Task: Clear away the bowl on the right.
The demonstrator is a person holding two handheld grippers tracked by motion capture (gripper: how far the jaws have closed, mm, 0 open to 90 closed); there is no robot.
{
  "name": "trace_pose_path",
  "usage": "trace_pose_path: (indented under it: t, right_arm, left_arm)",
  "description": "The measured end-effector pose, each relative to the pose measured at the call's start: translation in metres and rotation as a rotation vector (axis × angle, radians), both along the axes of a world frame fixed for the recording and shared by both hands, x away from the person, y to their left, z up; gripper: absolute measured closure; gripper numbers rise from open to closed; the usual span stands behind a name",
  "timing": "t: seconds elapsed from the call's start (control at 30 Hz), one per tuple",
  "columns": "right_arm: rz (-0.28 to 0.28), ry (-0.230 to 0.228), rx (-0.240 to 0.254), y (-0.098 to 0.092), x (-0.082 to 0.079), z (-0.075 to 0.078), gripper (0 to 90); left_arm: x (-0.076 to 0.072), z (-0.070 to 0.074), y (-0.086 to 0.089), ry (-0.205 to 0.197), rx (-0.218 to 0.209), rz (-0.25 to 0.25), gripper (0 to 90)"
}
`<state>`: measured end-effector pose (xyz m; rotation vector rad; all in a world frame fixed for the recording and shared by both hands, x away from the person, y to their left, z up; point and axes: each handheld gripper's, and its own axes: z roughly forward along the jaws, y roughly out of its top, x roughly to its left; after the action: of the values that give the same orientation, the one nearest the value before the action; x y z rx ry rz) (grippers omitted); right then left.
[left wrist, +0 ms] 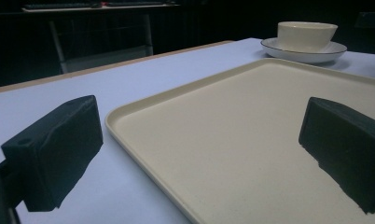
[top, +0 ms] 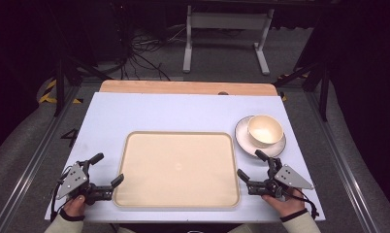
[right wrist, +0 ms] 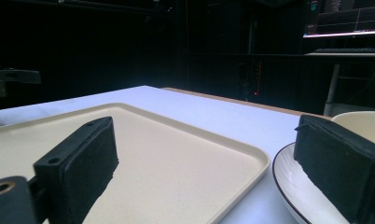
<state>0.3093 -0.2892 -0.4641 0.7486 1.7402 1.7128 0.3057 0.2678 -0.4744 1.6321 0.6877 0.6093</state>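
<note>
Bowl [top: 265, 130] on saucer [top: 242, 137], far right of the table, just past the tray [top: 177, 169] corner. Right gripper [top: 253, 167]: jaws wide, empty, directly below the bowl, nearer. Left gripper [top: 107, 169]: jaws wide, empty, across the tray.

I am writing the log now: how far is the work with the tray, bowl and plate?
Nothing looks done yet. The tray lies bare, and the bowl sits on its plate beside the tray's far right corner. Nothing is in hand: the left gripper and right gripper are open at the tray's near corners. Any moving remains.
</note>
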Motion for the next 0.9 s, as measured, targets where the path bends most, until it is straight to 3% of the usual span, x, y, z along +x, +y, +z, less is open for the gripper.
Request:
trace_pose_path:
  t: [0.27,0.5,0.9]
  right_arm:
    - [0.008,0.015,-0.014,0.001,0.002,0.001,11.2]
    - [0.015,0.063,-0.037,0.005,0.006,0.005,20.0]
    - [0.039,0.022,-0.01,0.015,0.017,0.041,21.5]
  left_arm:
    - [0.0,0.0,0.0,0.007,-0.001,-0.004,0.2]
    - [0.0,0.0,0.0,0.007,-0.001,-0.003,0.2]
    - [0.0,0.0,0.0,0.004,0.002,-0.002,0.2]
